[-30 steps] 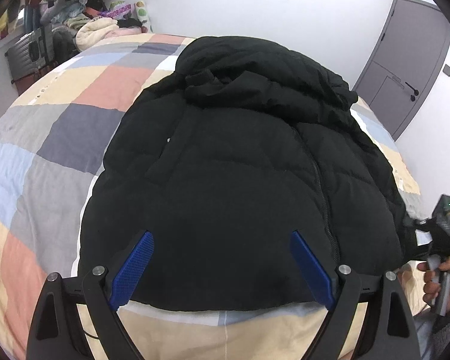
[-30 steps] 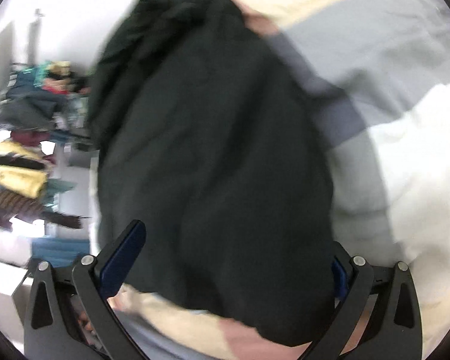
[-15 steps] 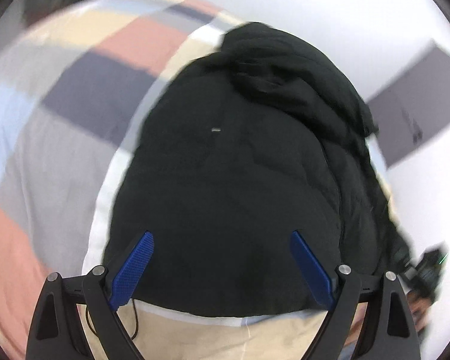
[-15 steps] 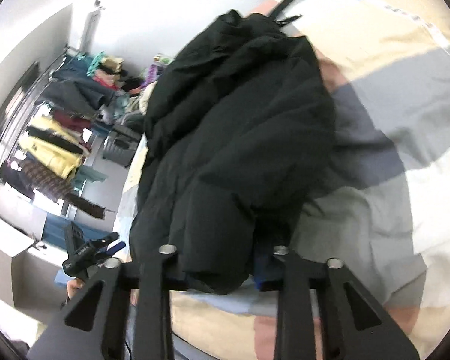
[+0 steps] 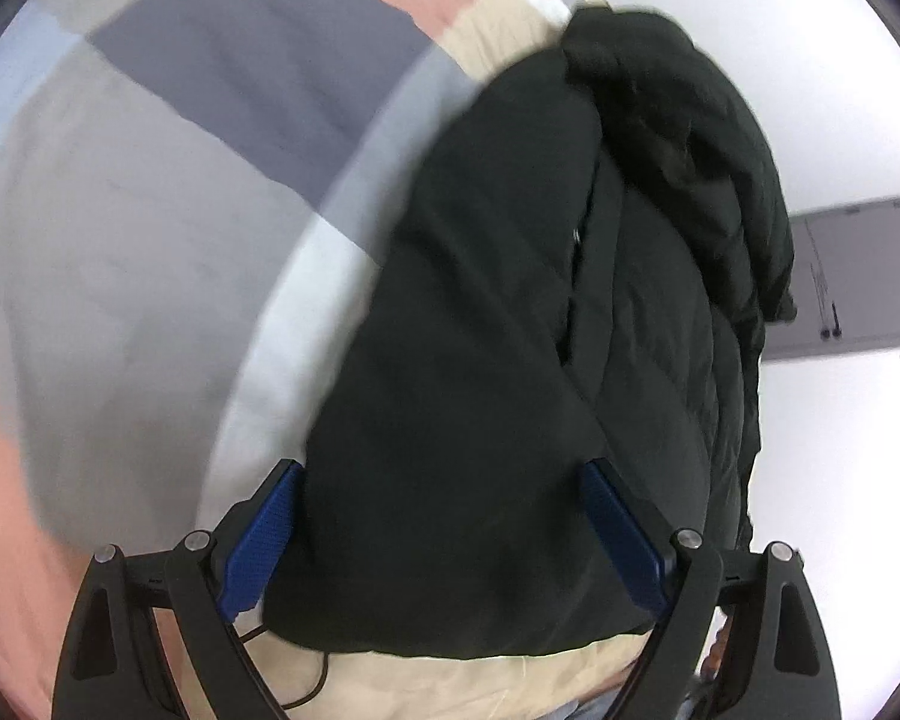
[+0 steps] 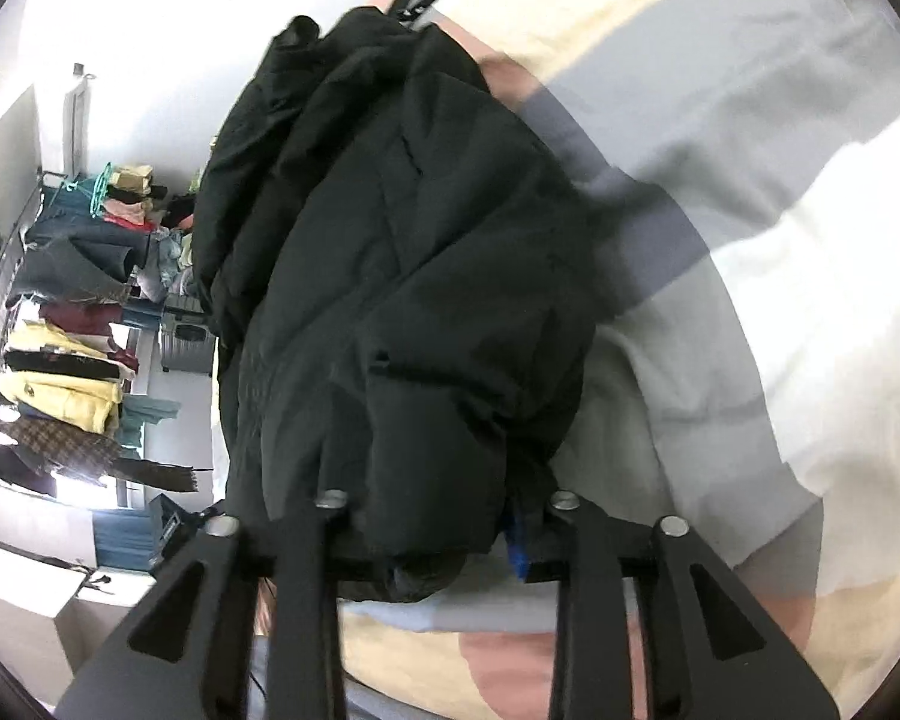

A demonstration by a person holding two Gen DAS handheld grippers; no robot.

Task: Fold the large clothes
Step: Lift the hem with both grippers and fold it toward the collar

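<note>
A black puffer jacket [image 5: 510, 330] lies on the patchwork quilt [image 5: 150, 240] of a bed, hood at the far end. My left gripper [image 5: 438, 468] is open wide just above the jacket's near left hem corner, which fills the gap between the blue pads [image 5: 258, 540] without being pinched. In the right wrist view the jacket [image 6: 402, 270] stretches away from my right gripper [image 6: 444, 510]. A thick bunch of its near hem is clamped between those jaws, which are opening slightly; the pads are mostly buried in the fabric.
A grey door [image 5: 858, 276] stands in the white wall beyond the bed. A rack of hanging clothes [image 6: 60, 360], a grey suitcase [image 6: 189, 342] and a white box [image 6: 30, 588] stand beside the bed. A thin black cable [image 5: 306, 678] trails under the left gripper.
My left gripper has swung down and leftward toward the jacket's left hem corner, still open. My right gripper went from wide open to closed on the bunched hem.
</note>
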